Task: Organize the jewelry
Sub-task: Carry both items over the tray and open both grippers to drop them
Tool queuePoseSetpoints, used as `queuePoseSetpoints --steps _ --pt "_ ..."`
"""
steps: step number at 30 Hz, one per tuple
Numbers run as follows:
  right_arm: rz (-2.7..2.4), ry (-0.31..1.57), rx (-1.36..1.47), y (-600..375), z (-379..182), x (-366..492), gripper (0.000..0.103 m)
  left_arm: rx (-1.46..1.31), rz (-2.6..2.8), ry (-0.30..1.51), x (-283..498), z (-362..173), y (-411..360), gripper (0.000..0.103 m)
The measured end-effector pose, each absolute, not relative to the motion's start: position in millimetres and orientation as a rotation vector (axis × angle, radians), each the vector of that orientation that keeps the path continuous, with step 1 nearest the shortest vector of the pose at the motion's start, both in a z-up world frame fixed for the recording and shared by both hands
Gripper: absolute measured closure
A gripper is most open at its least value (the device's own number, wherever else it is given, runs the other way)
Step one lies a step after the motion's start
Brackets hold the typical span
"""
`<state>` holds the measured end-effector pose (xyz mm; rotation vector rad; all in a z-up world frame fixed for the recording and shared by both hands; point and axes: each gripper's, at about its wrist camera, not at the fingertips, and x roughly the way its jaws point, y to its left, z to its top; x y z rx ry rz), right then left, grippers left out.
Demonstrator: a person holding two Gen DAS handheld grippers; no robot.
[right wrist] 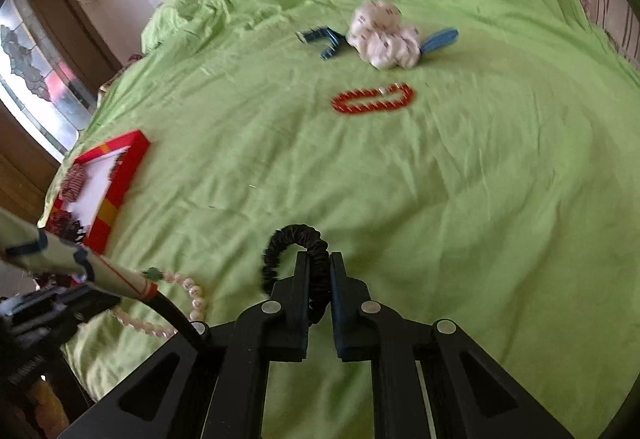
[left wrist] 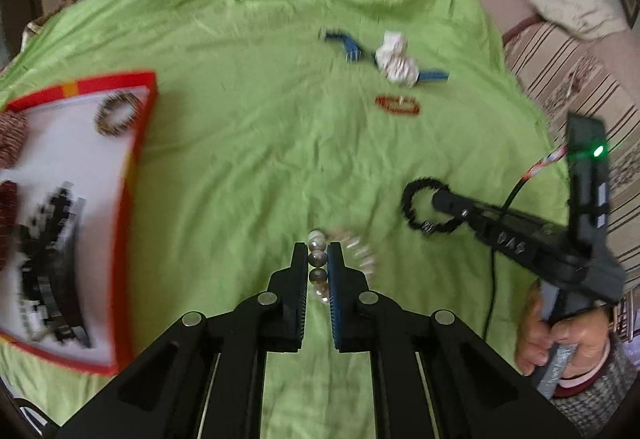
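My left gripper (left wrist: 319, 249) is shut on a string of pearl-like beads (left wrist: 362, 255), a bracelet whose loop trails to the right over the green sheet. The same bead bracelet (right wrist: 196, 295) shows at the lower left of the right wrist view. My right gripper (right wrist: 320, 259) is shut on a black ruffled bracelet (right wrist: 288, 235), whose loop arches to the left of the fingers. From the left wrist view, that right gripper (left wrist: 438, 199) comes in from the right with the black bracelet (left wrist: 410, 199) around its tip. A red bead bracelet (left wrist: 398, 106) (right wrist: 374, 99) lies farther off on the sheet.
A red-rimmed white box (left wrist: 136, 159) (right wrist: 120, 175) at the left holds several bracelets, one a brownish ring (left wrist: 116, 115). Farther off lie a white crumpled item (right wrist: 384, 35) and blue pieces (right wrist: 324, 39). A person's hand (left wrist: 548, 335) grips the right tool. A striped sofa (left wrist: 580, 79) borders the right.
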<state>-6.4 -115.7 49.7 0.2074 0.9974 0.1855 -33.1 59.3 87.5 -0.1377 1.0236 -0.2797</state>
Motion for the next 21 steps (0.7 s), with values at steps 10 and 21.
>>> queuePoseSetpoints --steps 10,21 --pt "0.254 0.9 0.132 -74.2 116.8 -34.3 0.094 -0.215 -0.245 0.862 -68.3 168.4 126.6 0.094" --pt "0.377 0.868 0.045 6.9 159.7 -25.2 0.093 -0.132 -0.083 0.827 -43.9 202.2 228.3 0.094"
